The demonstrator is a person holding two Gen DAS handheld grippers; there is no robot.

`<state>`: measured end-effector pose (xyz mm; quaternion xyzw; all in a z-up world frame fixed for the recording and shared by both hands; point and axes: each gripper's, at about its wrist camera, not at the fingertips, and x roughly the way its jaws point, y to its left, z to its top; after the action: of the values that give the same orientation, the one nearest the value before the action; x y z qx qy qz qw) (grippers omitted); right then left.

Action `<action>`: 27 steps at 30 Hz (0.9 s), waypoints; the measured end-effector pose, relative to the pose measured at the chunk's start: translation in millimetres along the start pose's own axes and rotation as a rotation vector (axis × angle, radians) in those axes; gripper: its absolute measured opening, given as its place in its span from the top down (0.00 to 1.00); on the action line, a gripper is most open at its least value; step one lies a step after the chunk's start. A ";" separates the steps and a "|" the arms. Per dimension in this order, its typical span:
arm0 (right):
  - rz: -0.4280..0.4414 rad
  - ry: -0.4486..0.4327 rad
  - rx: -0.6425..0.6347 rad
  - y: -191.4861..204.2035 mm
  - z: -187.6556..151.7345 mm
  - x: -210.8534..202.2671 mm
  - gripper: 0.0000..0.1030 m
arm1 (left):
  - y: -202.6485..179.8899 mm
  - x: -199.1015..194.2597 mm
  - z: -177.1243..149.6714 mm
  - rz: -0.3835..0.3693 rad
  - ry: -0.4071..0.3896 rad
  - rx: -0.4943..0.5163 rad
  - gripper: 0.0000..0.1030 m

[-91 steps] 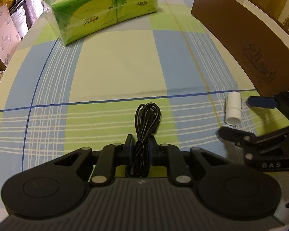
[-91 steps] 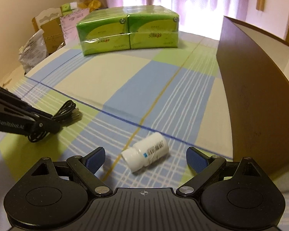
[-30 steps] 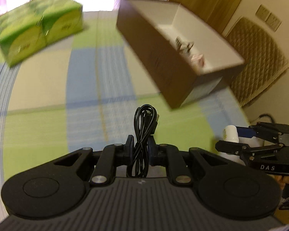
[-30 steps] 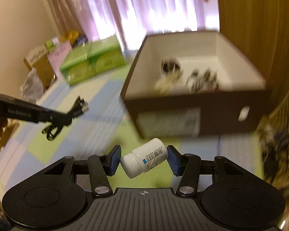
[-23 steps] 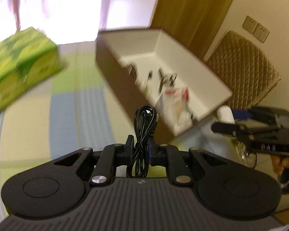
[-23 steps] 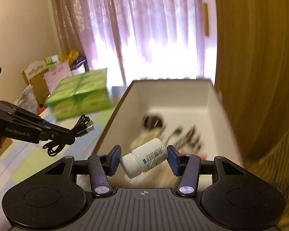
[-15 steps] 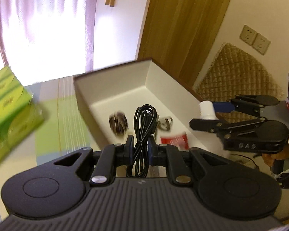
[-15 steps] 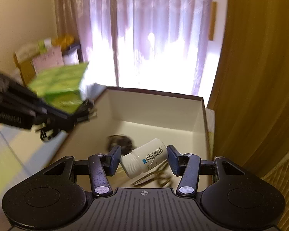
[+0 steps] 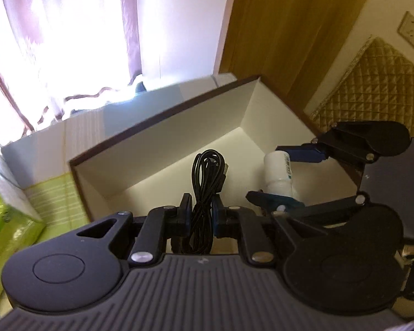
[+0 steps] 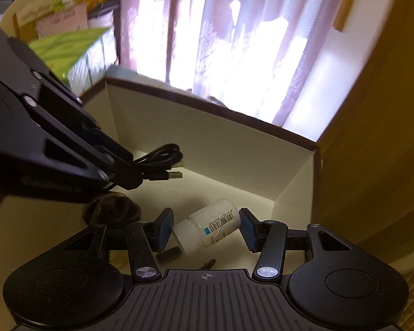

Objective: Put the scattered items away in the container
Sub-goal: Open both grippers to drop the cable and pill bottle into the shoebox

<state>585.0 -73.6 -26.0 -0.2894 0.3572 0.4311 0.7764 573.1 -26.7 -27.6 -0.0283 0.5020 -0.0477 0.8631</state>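
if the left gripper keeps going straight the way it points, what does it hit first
Probably the box's white inner far wall. The left gripper, shut on the black cable, aims into the open box, with nothing visible between. Depth is hard to judge.

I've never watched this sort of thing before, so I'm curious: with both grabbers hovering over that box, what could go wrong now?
Three things, possibly. The white bottle sits tilted between the right gripper's jaws, so it could slip out early. The two grippers are crowded together over the box; the left gripper could bump the right one. And the coiled cable might snag on release rather than fall freely.
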 end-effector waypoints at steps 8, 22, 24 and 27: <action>-0.034 0.025 -0.081 1.2 -0.7 17.8 0.48 | 7.1 38.6 12.2 0.077 0.043 0.034 0.89; -0.009 -0.057 -0.120 -0.9 -16.4 -16.3 0.00 | 8.9 35.9 13.5 0.088 0.028 0.015 0.66; -0.006 -0.065 -0.101 -2.7 -19.9 -23.8 0.00 | 8.3 32.1 12.2 0.080 0.031 0.013 0.61; 0.005 -0.071 -0.086 0.5 -21.2 -31.7 0.00 | 5.4 24.6 10.1 0.070 0.028 0.014 0.59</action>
<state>566.3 -104.0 -12.8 -0.3063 0.3112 0.4579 0.7744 594.2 -24.0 -44.4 -0.0038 0.5143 -0.0215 0.8573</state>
